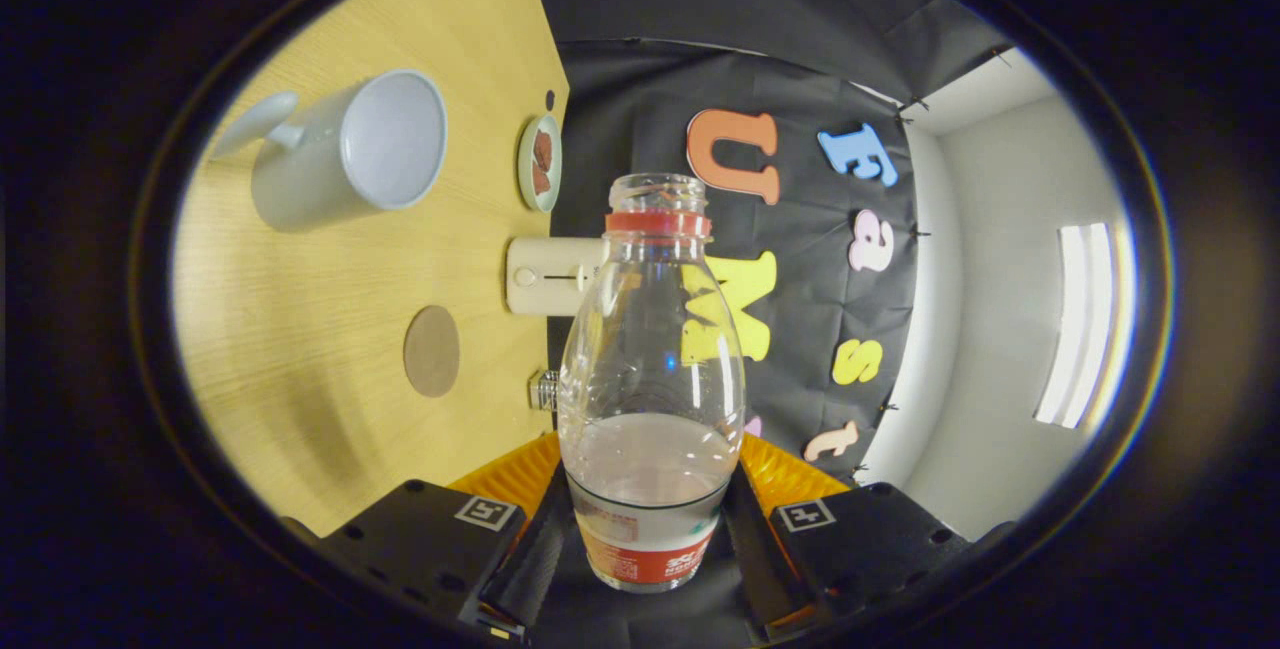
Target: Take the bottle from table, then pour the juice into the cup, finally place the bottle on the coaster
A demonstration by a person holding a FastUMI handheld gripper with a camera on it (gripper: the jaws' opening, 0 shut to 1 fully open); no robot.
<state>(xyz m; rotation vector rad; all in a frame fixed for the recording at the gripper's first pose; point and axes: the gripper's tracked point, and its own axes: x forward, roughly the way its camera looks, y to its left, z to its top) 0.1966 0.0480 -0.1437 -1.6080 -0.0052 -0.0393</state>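
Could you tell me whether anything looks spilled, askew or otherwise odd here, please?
Nothing looks spilled or damaged. The bottle, uncapped, sits between the gripper fingers, which press on its lower body, with liquid in its lower part. The table appears rotated, so the gripper seems tilted toward the mug. The coaster lies bare.

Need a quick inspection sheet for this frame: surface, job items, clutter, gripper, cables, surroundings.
Surface: wooden table, seen rolled sideways.
Job items: bottle uncapped, between the fingers, some pale juice at its base; white cup on the table, inside looks empty; round coaster bare.
Clutter: small dish holding something brown; cream box at the table's edge; small metal clip near it.
Gripper: gripper shut on the bottle's lower body.
Cables: nothing seen.
Surroundings: black cloth wall, pale wall, ceiling light.
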